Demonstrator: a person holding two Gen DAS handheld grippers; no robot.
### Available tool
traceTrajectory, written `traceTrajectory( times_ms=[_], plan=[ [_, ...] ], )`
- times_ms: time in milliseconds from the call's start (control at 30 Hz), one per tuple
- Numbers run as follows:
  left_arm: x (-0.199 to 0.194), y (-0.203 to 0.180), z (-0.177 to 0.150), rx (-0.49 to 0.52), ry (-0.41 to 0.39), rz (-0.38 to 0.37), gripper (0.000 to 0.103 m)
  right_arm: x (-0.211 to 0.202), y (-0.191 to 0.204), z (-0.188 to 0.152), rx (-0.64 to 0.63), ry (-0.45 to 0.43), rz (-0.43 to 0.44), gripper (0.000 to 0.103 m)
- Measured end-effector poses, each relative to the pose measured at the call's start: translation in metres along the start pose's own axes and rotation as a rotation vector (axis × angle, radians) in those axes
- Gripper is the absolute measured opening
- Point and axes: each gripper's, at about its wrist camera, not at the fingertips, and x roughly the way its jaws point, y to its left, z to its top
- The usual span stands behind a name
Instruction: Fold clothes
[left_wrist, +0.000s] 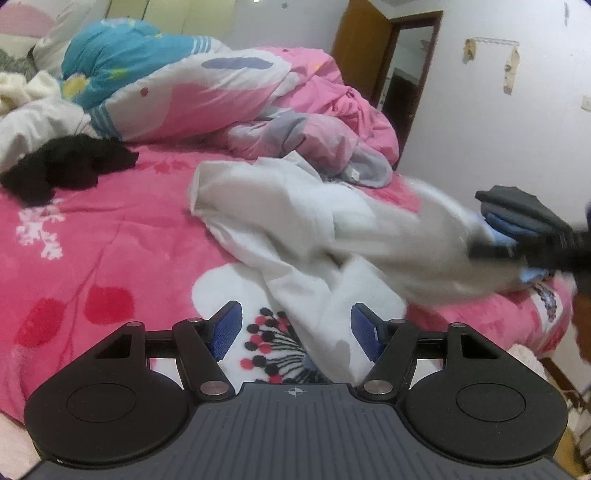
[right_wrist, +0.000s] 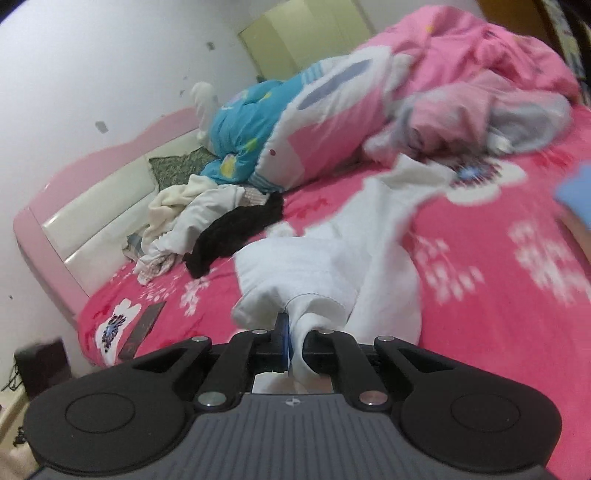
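While the right gripper (right_wrist: 295, 341) is clenched on a bunched edge of the white garment (right_wrist: 332, 258), the left gripper (left_wrist: 295, 328) hangs released just above the bed (left_wrist: 110, 240), its blue pads (left_wrist: 225, 328) wide apart and nothing between them. Seen from the left wrist, the garment lies crumpled on the pink floral blanket, its long axis running from the near middle out to the right, where the pinched end is lifted and blurred at the right gripper (left_wrist: 491, 251); a narrower strip of it trails down toward the near edge between the left pads, though whether it touches them cannot be told. Seen from the right wrist, the same cloth stretches away from the jaws toward the far right, its far end pointing at the heaped quilt (right_wrist: 424, 85). A black garment (left_wrist: 70, 166) lies on the far left of the blanket, well apart from the white one, with pale clothes (right_wrist: 184, 210) piled just beyond it near the headboard (right_wrist: 92, 199). Folded dark and blue clothes (left_wrist: 517, 214) sit stacked at the right edge of the bed.
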Motion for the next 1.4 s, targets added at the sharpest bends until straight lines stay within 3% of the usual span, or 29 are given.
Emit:
traceTrajectory(
  times_ms=[233,333,500,533,600,667,767,833,900,933,1067,1267,1400],
  plan=[
    [0.011,-0.027,0.011,0.162,0.003,0.006,0.066,-0.022,-0.052,-0.055,0.253,-0.006,-0.083,0.005],
    [0.035,-0.044,0.014,0.264,0.025,0.036,0.066,-0.029,-0.054,-0.055,0.264,-0.06,-0.071,0.006],
    [0.057,-0.054,0.023,0.265,0.052,0.047,0.067,-0.037,-0.056,-0.044,0.225,-0.106,-0.094,0.008],
    [0.057,-0.056,0.025,0.262,0.049,0.039,0.069,-0.037,-0.057,-0.043,0.222,-0.111,-0.104,0.01],
    [0.061,-0.061,0.026,0.272,0.048,0.034,0.085,-0.038,-0.06,-0.041,0.224,-0.121,-0.12,0.02],
    [0.068,-0.067,0.021,0.322,0.065,0.053,0.092,-0.039,-0.063,-0.043,0.23,-0.138,-0.13,0.044],
    [0.083,-0.075,0.012,0.396,0.1,0.114,0.092,-0.037,-0.065,-0.044,0.227,-0.154,-0.143,0.047],
    [0.086,-0.071,0.012,0.378,0.103,0.125,0.08,-0.034,-0.066,-0.045,0.224,-0.153,-0.145,0.05],
    [0.082,-0.058,0.018,0.303,0.095,0.116,0.062,-0.032,-0.066,-0.045,0.224,-0.149,-0.145,0.05],
    [0.08,-0.05,0.022,0.259,0.09,0.11,0.059,-0.031,-0.067,-0.044,0.225,-0.145,-0.143,0.05],
    [0.068,-0.016,0.034,0.101,0.066,0.095,0.057,-0.027,-0.066,-0.042,0.219,-0.135,-0.141,0.05],
    [0.067,0.013,0.024,-0.013,0.08,0.1,0.056,-0.02,-0.059,-0.036,0.19,-0.129,-0.149,0.05],
    [0.073,0.009,0.015,0.002,0.077,0.094,0.045,-0.015,-0.051,-0.032,0.168,-0.12,-0.157,0.05]
  ],
)
